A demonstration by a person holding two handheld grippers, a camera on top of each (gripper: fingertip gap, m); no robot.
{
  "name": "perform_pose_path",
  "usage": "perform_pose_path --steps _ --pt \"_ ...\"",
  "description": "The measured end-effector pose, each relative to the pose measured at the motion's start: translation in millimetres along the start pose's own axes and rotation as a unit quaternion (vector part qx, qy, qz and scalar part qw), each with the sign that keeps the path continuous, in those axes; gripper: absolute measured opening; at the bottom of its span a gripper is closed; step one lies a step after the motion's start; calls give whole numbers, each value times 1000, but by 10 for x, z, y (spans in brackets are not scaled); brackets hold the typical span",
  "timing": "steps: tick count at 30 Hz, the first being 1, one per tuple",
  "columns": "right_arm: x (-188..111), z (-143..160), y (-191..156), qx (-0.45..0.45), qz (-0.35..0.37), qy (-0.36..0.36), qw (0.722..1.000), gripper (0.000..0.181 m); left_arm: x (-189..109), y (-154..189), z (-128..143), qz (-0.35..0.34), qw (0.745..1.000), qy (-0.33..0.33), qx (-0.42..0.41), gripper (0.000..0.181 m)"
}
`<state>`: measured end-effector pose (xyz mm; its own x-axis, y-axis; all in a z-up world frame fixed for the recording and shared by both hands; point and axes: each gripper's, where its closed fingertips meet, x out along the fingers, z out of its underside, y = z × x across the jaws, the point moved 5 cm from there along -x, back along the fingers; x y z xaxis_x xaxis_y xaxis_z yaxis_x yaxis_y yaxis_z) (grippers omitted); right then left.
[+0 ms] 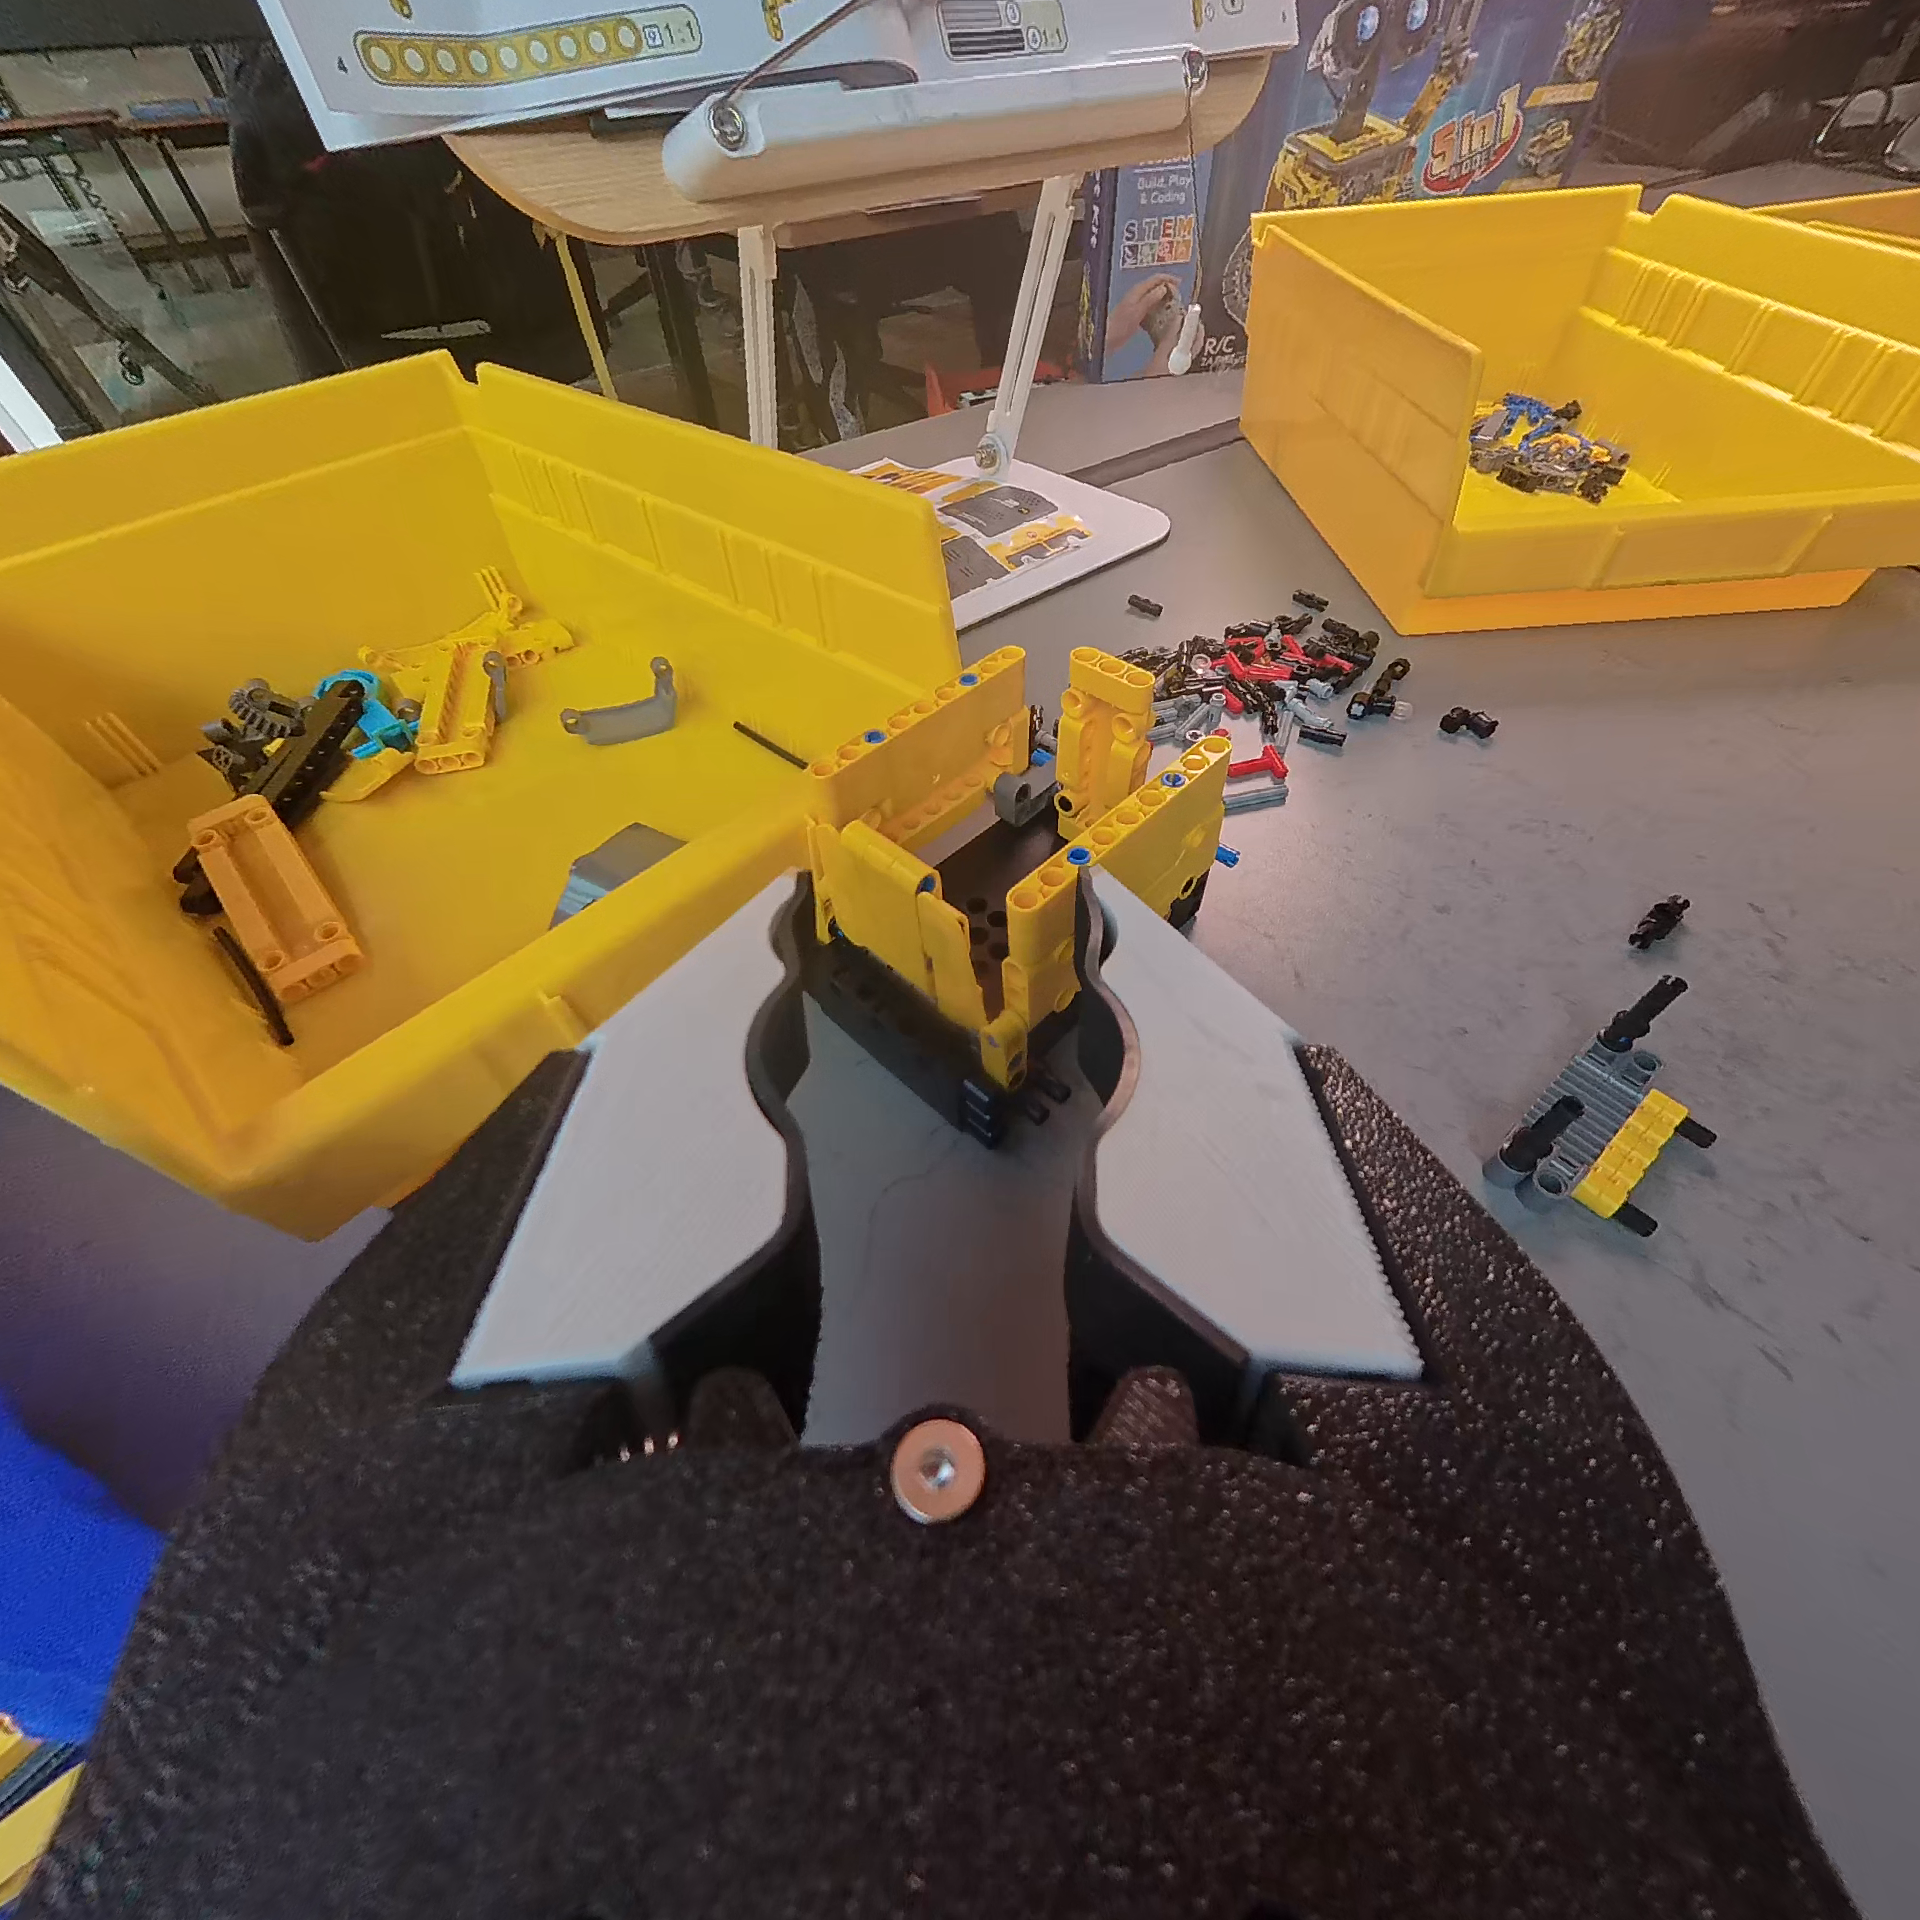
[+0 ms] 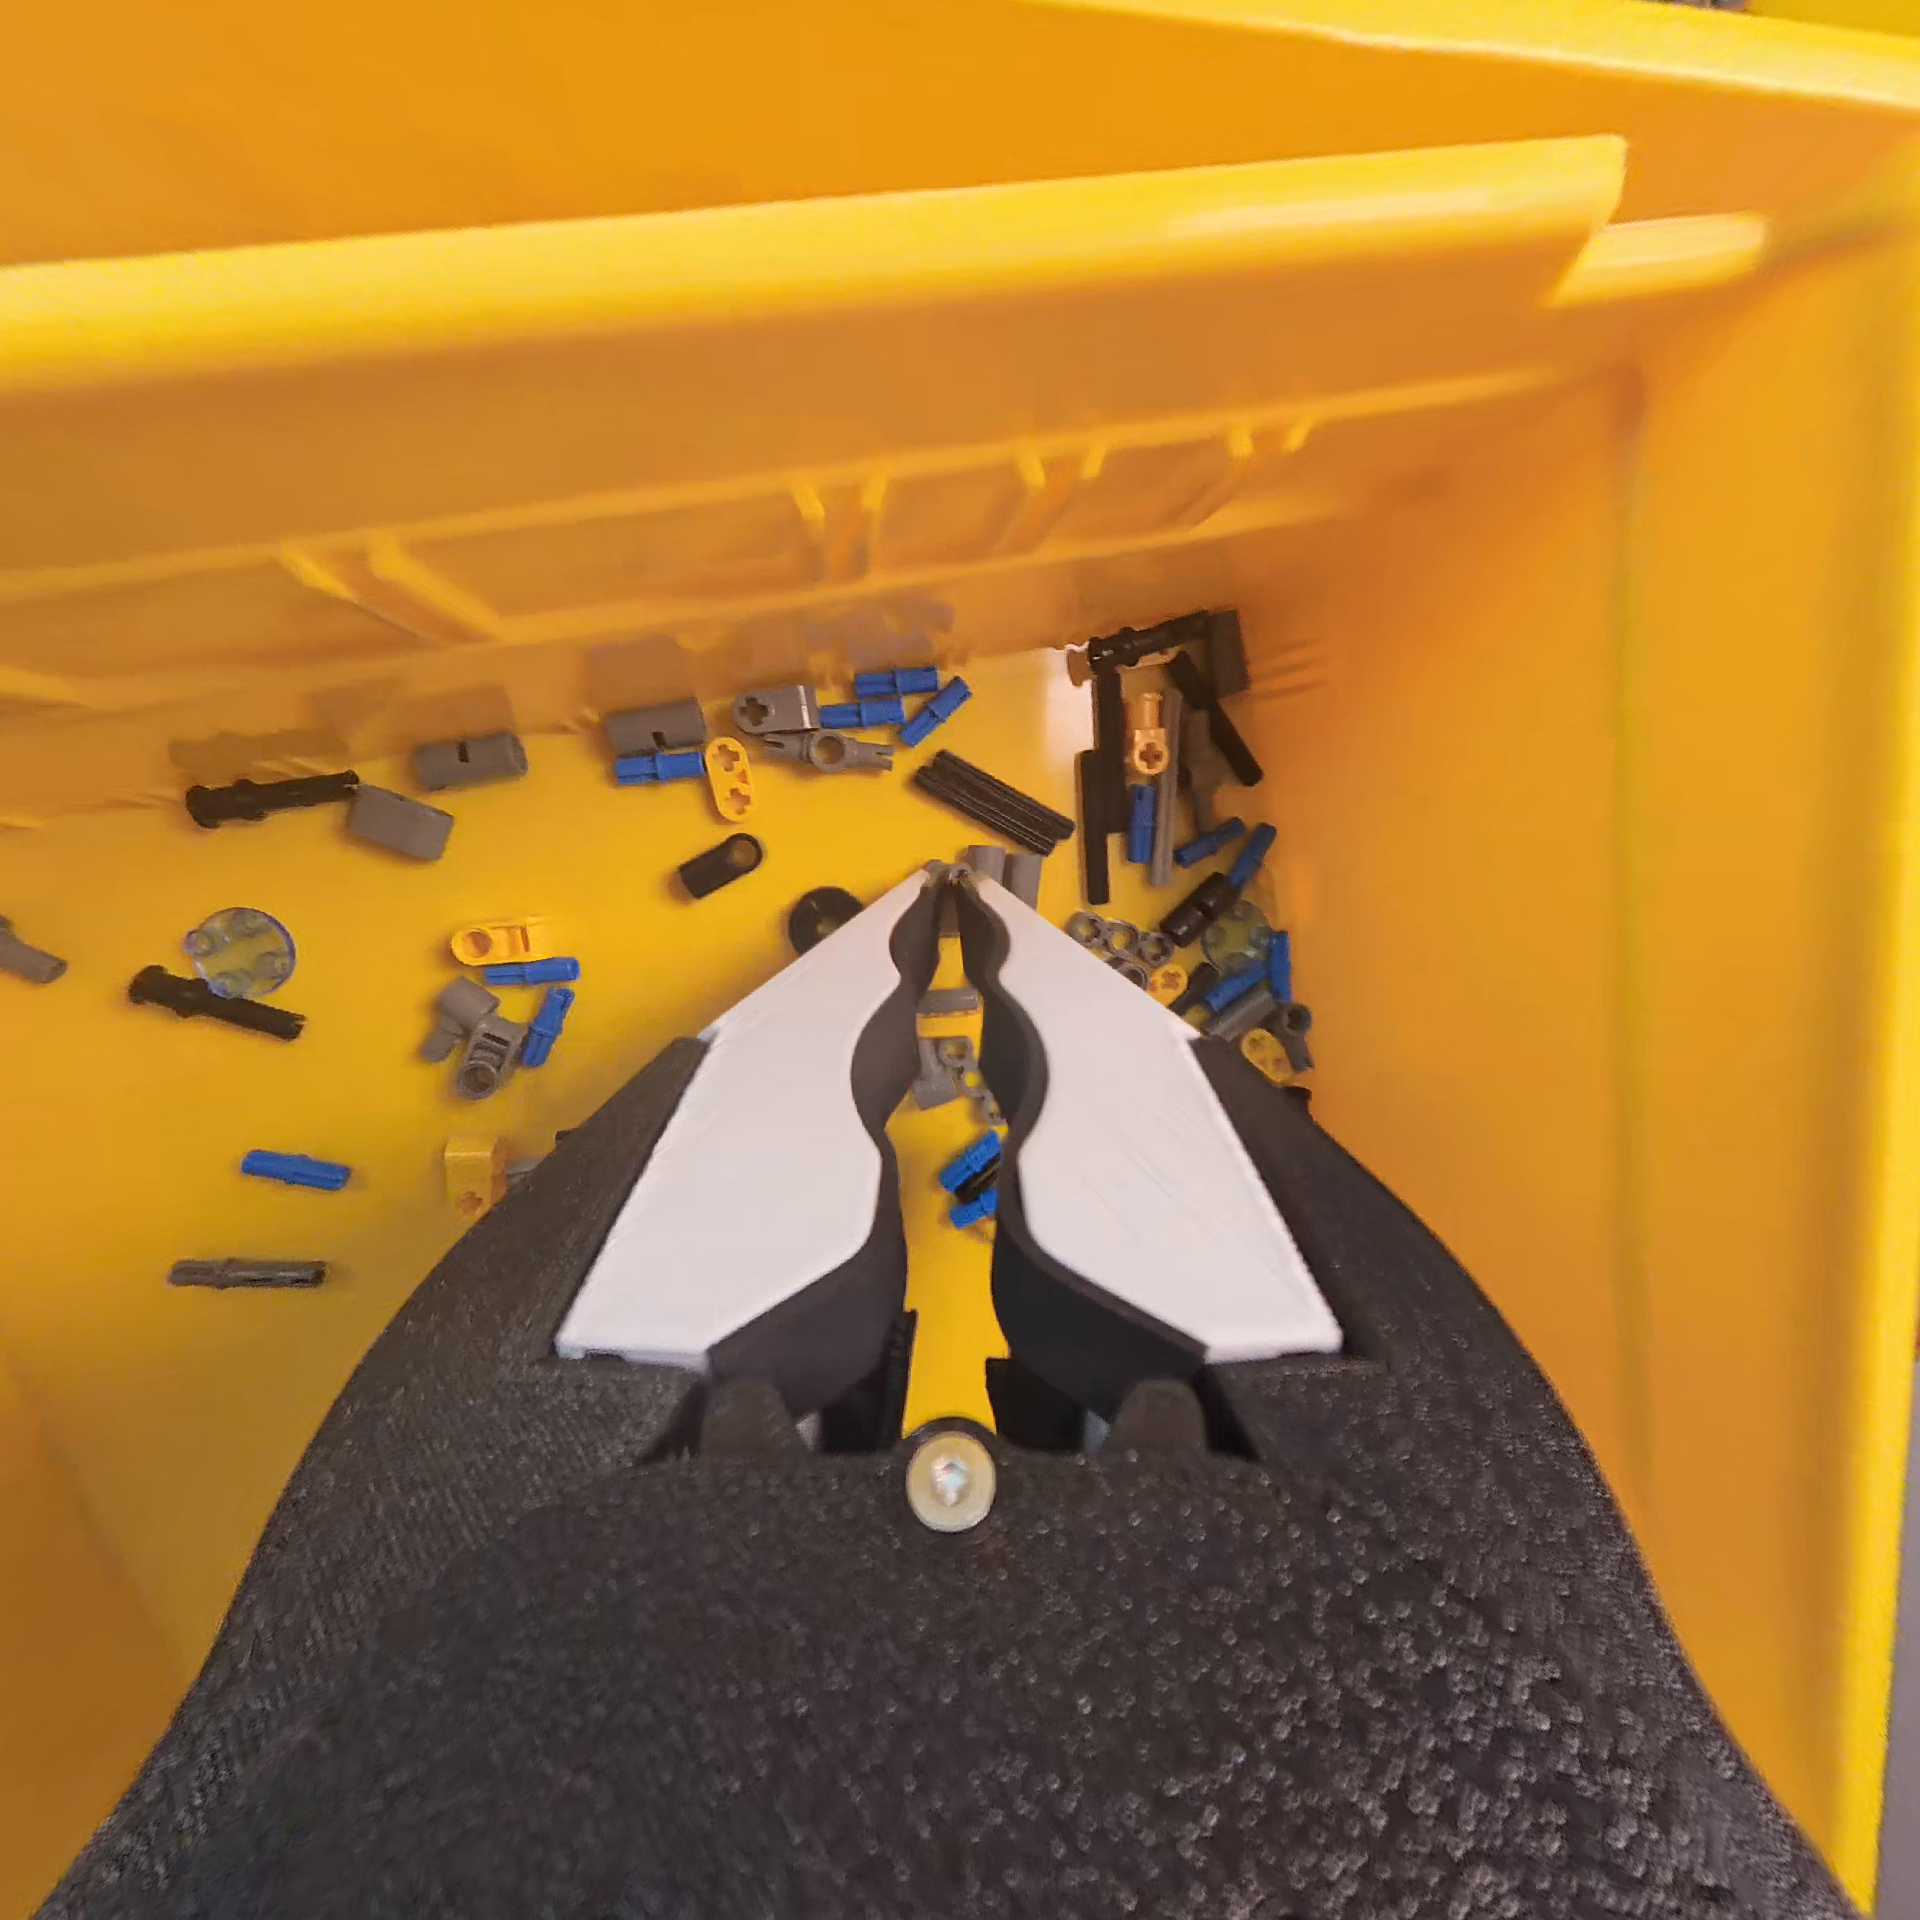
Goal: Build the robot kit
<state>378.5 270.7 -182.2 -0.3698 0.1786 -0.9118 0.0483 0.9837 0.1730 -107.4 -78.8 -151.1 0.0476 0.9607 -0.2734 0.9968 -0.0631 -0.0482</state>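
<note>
In the left wrist view my left gripper (image 1: 940, 899) is shut on a yellow and black building-block model (image 1: 1023, 914), one finger on each side of its near end. The model rests on the grey table (image 1: 1455, 935) beside a yellow bin (image 1: 665, 561). In the right wrist view my right gripper (image 2: 945, 883) reaches down inside a yellow bin (image 2: 1714, 935). Its tips are pinched together on a small grey pin (image 2: 948, 875) just above the bin floor. Several loose blue, grey and black pins (image 2: 1216, 935) lie around the tips.
A pile of small black, red and grey parts (image 1: 1268, 675) lies behind the model. A small grey and yellow sub-assembly (image 1: 1600, 1132) lies to the right. A second yellow bin (image 1: 1351, 416) stands far right. A white stand (image 1: 1039, 291) holds an instruction sheet (image 1: 499, 52).
</note>
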Motion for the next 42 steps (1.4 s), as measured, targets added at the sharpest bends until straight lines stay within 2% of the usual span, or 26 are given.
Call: perform_pose_path --steps 10,19,26,29,39,42 --pt "-386 10 -77 16 6 54 998 14 7 -3 5 0 1000 -3 -1 48" --pt "-674 159 -411 -25 -1 -10 1000 14 4 -1 2 3 1000 -1 -2 48" --pt "-890 563 -515 -12 50 -97 994 9 -15 -4 -10 7 1000 7 -6 48" --pt "-982 723 -526 2 70 -120 990 0 -23 -4 -16 9 1000 11 -7 48" --pt "-1186 782 -566 29 91 -116 989 0 -54 -12 -36 17 999 25 -16 48" --pt "-1195 704 -605 35 86 -92 991 1 -55 -8 -38 20 999 26 -17 48"
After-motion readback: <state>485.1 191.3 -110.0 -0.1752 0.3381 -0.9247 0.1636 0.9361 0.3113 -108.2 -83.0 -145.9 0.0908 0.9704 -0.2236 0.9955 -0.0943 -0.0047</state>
